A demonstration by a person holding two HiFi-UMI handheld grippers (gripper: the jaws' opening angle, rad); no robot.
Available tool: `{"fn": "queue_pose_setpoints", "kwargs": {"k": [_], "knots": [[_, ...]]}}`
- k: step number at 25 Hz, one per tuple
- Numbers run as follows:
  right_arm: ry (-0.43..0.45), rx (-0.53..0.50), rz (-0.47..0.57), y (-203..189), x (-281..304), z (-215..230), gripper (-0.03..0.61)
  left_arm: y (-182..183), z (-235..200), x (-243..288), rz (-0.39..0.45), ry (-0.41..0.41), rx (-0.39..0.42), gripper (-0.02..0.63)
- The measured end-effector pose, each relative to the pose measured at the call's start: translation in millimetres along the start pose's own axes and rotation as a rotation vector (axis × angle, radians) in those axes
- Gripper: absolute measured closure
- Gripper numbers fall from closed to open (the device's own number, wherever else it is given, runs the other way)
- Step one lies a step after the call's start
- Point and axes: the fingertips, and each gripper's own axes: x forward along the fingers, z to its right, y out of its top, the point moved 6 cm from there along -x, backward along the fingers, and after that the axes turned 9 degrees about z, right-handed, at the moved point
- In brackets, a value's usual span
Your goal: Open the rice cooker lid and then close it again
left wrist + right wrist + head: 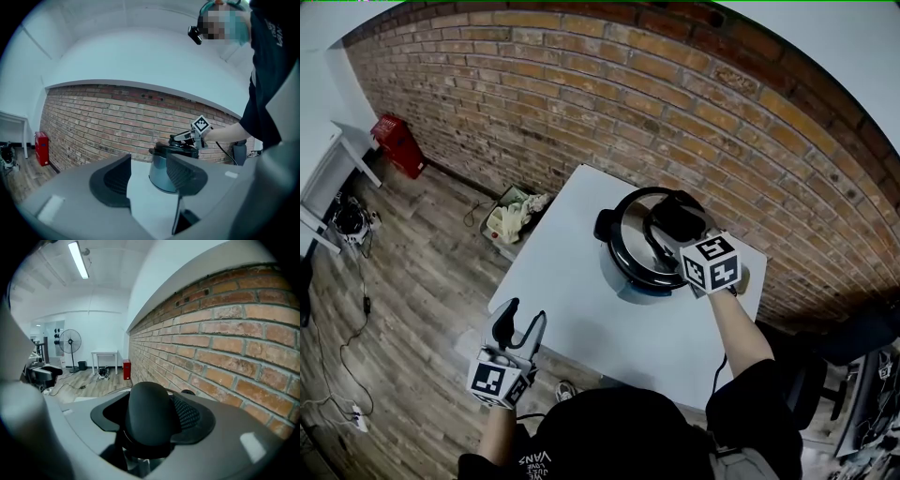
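Rice cooker lid handle (674,215) sits gripped in right tongs (151,418); left tongs (149,178) gape empty.

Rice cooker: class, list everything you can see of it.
The rice cooker is a round, shiny metal pot with a dark-rimmed lid, shut, and a black handle on top. It stands upright on the white table near the brick wall. The right tongs grip the handle.

Lab-like studio, brick wall (581,112), strip light (78,259), standing fan (70,341), floor cables (364,302)
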Motion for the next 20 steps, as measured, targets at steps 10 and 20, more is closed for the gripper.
{"fn": "queue_pose_setpoints", "kwargs": {"k": [10,20], "knots": [[0.076,0.01,0.007,-2.8,1.8,3.7,0.29,-9.1,-2.7,4.6,-0.015,-0.003,-0.017,0.397],[0.159,-0.023,0.023,-5.4,1.7,5.1,0.295,-13.7,7.2,19.9,-0.038,-0.048,-0.019,0.397]]}}
